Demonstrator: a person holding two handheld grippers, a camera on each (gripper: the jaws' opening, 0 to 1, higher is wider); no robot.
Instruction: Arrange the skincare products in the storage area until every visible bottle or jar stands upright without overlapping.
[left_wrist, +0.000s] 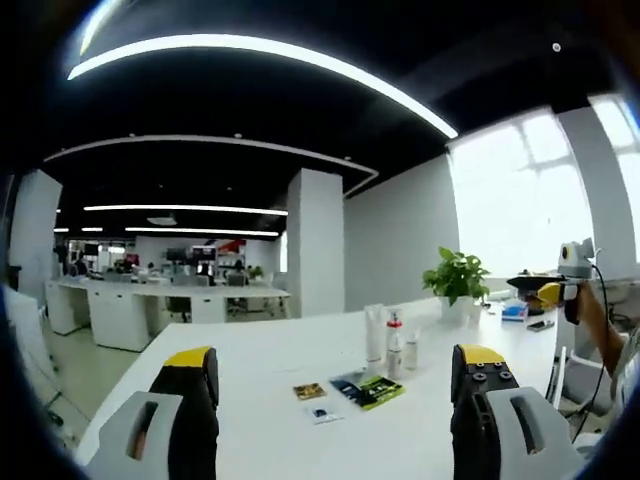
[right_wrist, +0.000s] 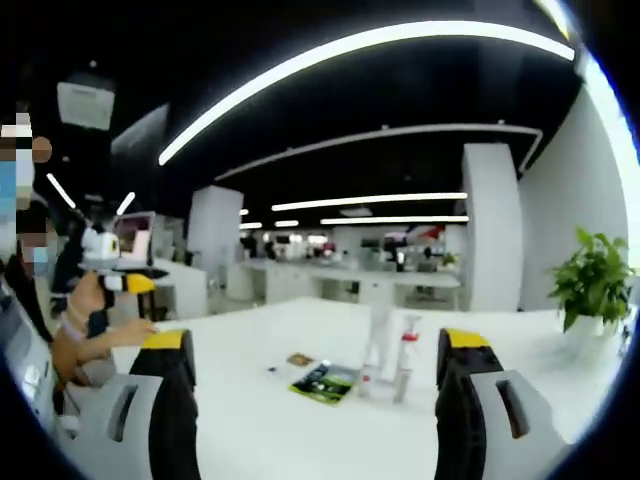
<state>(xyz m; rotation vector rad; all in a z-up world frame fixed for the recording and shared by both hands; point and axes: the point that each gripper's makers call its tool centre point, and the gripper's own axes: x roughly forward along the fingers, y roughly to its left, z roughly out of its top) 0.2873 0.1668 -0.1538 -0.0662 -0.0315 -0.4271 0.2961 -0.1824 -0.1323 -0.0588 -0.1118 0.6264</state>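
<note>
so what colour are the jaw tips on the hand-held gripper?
Yellow tips on black jaws, clearest in the left gripper view.

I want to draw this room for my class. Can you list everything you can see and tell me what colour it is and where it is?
table: one, white, long, under both grippers.
skincare bottles: about three, white and clear, one with a red part, standing upright close together on the table; exact count hard to tell.
flat packets: about three, green, dark and brown, lying on the table in front of the bottles.
potted plant: one, green, at the table's far end by the window.
pillar: one, white, behind the table.
ceiling lights: several, long white strips.
other person's arm: one, at the side, holding another gripper.
left gripper: fingers black with yellow tips, open.
right gripper: same colours, open.
</note>
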